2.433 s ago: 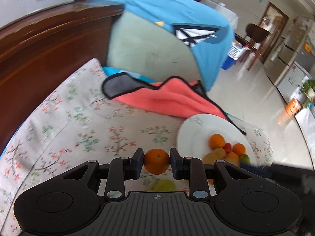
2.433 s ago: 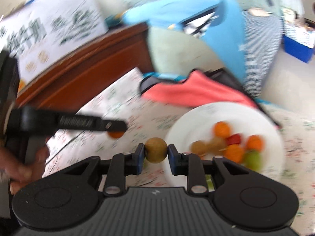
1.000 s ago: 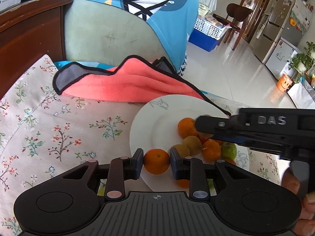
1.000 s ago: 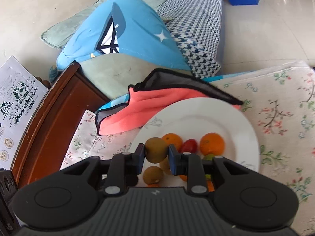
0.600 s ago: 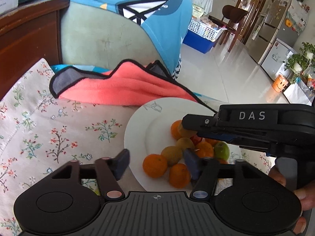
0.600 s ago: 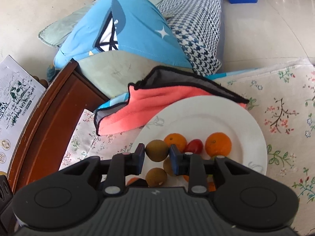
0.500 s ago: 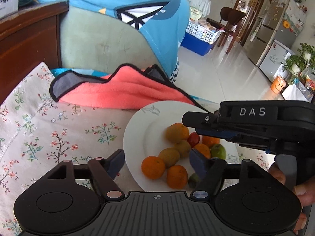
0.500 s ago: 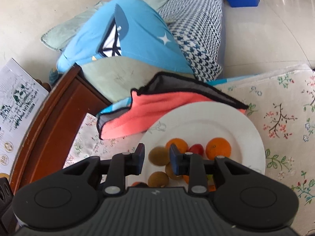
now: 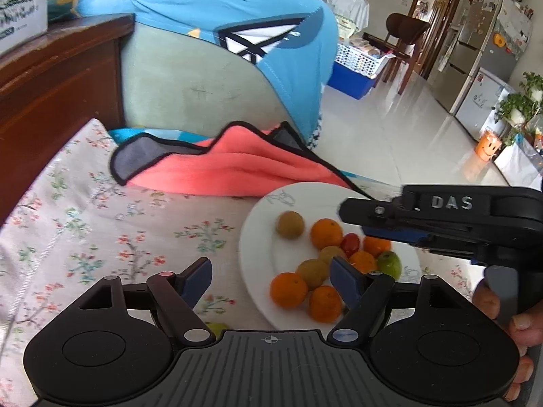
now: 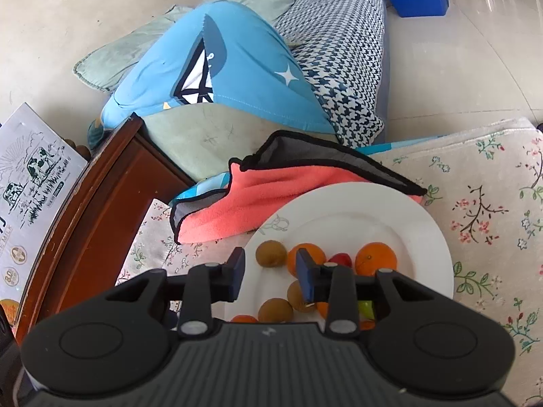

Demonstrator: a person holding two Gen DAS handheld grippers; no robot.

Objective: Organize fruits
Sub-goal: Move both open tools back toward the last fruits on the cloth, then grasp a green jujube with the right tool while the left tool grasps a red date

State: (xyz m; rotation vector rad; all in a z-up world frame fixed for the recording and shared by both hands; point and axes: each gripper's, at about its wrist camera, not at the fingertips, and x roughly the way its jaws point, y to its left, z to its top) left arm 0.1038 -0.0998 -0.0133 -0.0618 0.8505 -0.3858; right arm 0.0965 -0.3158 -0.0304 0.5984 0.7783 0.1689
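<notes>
Both fruits now lie released on the plate (image 9: 258, 237); left gripper (image 9: 271, 276) and right gripper (image 10: 268, 273), empty, are opening; lift straight clear.

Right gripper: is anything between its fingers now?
No. In the right wrist view the right gripper is opening over the white plate; the brown fruit lies beyond its tips, untouched.

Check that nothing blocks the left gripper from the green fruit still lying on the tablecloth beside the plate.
Not fully visible. The green fruit lies off the white plate, just under the left gripper, whose own body hides most of it. The jaws are opening, empty; nothing else visibly blocks it.
</notes>
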